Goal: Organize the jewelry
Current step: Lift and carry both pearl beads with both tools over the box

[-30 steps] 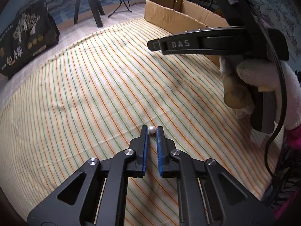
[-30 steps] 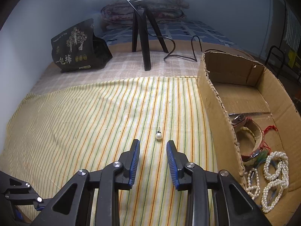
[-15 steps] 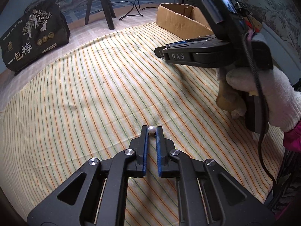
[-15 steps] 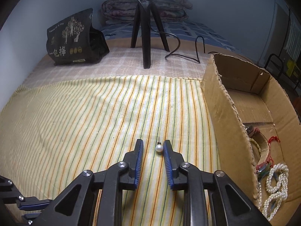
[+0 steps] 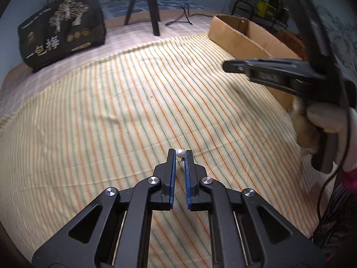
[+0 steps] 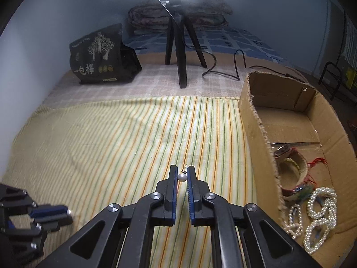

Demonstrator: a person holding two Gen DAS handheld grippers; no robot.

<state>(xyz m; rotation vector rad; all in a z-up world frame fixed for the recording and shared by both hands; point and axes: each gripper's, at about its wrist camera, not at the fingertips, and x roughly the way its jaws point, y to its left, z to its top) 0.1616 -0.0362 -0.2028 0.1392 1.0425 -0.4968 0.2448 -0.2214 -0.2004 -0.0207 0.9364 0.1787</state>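
Observation:
My left gripper (image 5: pixel 180 154) is shut on a small white pearl earring (image 5: pixel 179 153) and holds it over the striped cloth (image 5: pixel 111 111). My right gripper (image 6: pixel 181 175) is shut on a second pearl earring (image 6: pixel 181 177) with a thin hook, just above the cloth. In the right wrist view the left gripper (image 6: pixel 55 211) shows at the lower left with its pearl at the tip. The cardboard box (image 6: pixel 256 120) stands on the right; it holds pearl strands (image 6: pixel 316 218), a woven bracelet (image 6: pixel 294 167) and other jewelry.
A black snack bag (image 6: pixel 100 55) and a black tripod (image 6: pixel 180 44) with a cable (image 6: pixel 223 71) stand at the far side of the table. Folded blankets (image 6: pixel 178 15) lie on the bed behind. The right hand's glove (image 5: pixel 330 120) shows in the left wrist view.
My right gripper came down around the second pearl earring and closed on it. My left gripper kept its pearl and tilted up, away from the cloth.

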